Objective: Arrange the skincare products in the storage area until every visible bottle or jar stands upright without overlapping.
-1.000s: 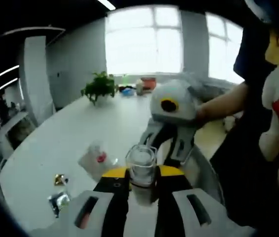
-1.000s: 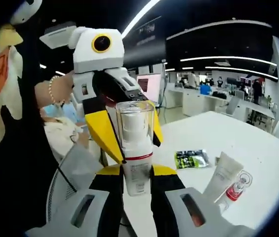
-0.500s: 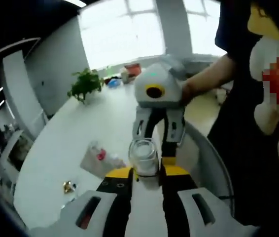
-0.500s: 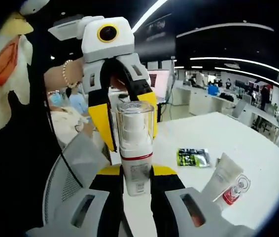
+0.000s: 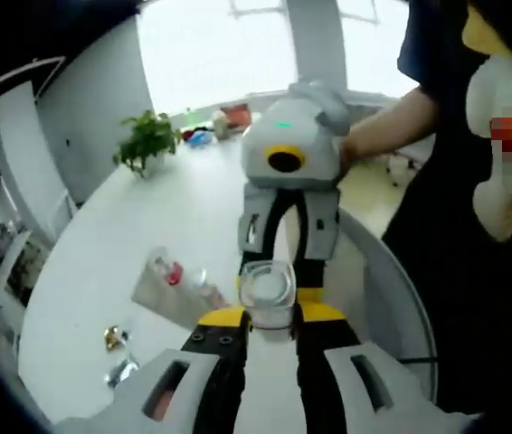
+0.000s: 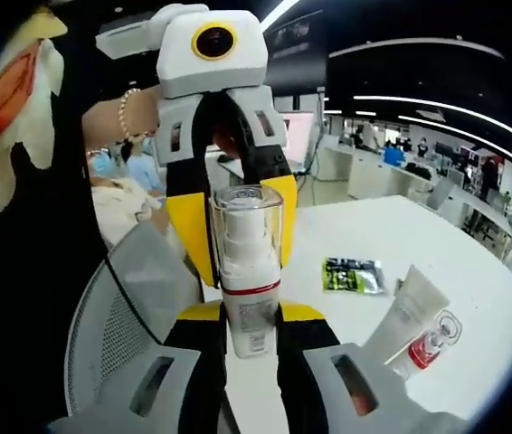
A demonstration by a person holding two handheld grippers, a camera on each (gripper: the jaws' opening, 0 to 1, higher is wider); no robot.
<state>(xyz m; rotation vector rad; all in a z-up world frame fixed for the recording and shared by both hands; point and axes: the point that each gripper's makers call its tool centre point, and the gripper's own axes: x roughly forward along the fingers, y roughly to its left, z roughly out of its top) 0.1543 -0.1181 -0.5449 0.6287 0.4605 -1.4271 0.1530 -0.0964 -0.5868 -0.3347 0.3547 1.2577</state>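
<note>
Clear-capped white spray bottle with red band (image 6: 249, 271) clamped upright between right gripper (image 6: 250, 325) jaws, left gripper (image 6: 238, 226) jaws flanking its cap without clear contact, white squeeze tube (image 6: 406, 312) lying on white table (image 6: 392, 235) near its edge.

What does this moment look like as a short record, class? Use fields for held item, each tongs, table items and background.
held item: pump bottle with clear cap and red band, upright, off the table
right tongs: shut on the bottle's lower body
left tongs: yellow tips at either side of the clear cap; contact unclear
table items: white tube, small red-capped bottle, green sachet, all lying flat on the white table
background: potted plant
</note>
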